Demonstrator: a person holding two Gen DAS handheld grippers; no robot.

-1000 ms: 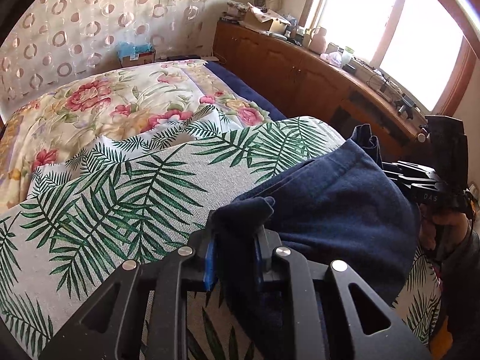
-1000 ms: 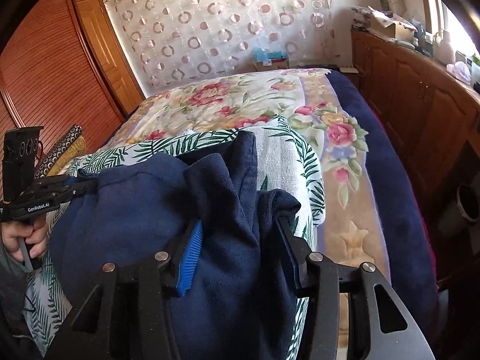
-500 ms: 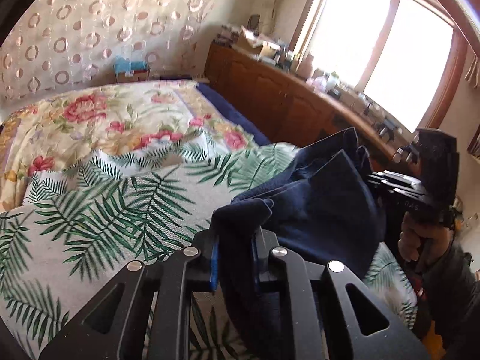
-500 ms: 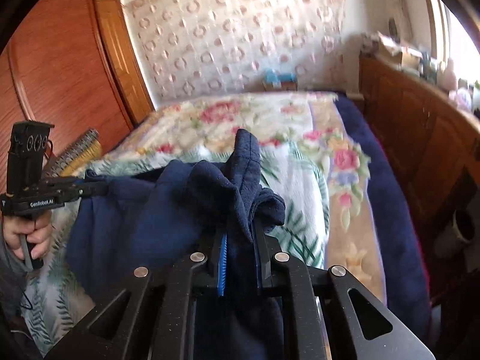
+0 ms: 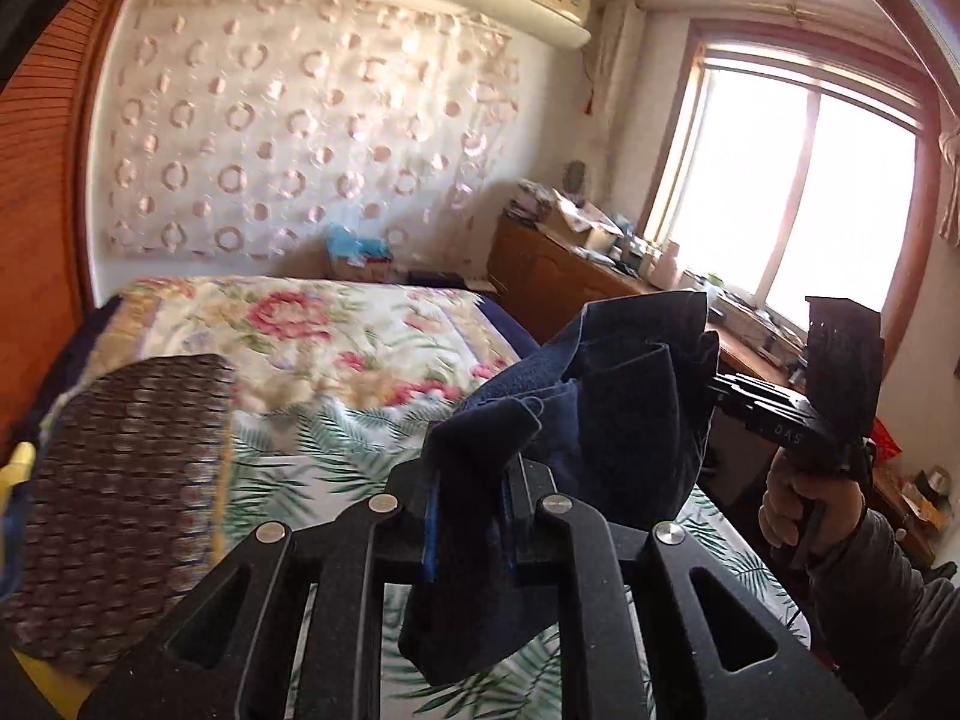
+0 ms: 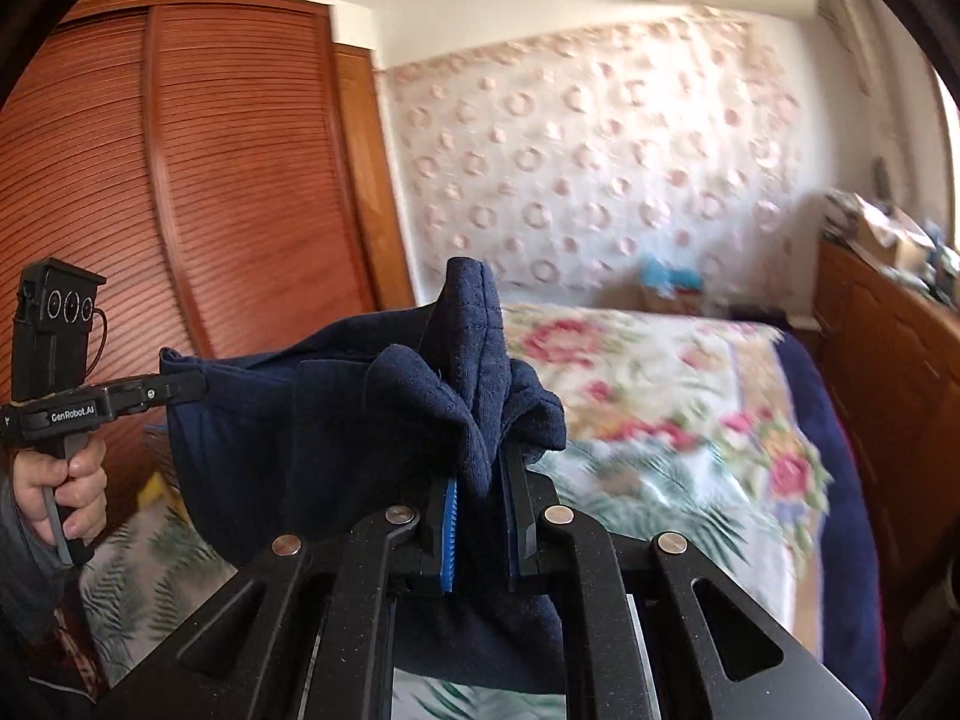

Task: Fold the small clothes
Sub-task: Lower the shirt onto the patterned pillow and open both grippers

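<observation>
A small navy blue garment (image 5: 630, 420) hangs in the air above the bed, held up between my two grippers. My left gripper (image 5: 468, 516) is shut on one bunched corner of it, and cloth spills down below the jaws. In the right wrist view my right gripper (image 6: 480, 516) is shut on another gathered edge of the garment (image 6: 288, 420), with a fold standing up above the pads. Each gripper also shows in the other's view, clamped on the cloth: the right gripper (image 5: 720, 387) and the left gripper (image 6: 198, 384). Hands hold both handles.
Below lies the bed with a floral quilt (image 5: 312, 324) and a palm-leaf sheet (image 5: 336, 438). A brown woven cushion (image 5: 120, 480) sits at the left. A cluttered wooden cabinet (image 5: 558, 282) runs under the window, and a slatted wardrobe (image 6: 210, 180) stands on the far side.
Both grippers have risen and tilted up, lifting the garment off the palm-leaf sheet. The right jaws went from wide around the cloth to pinched tight on it.
</observation>
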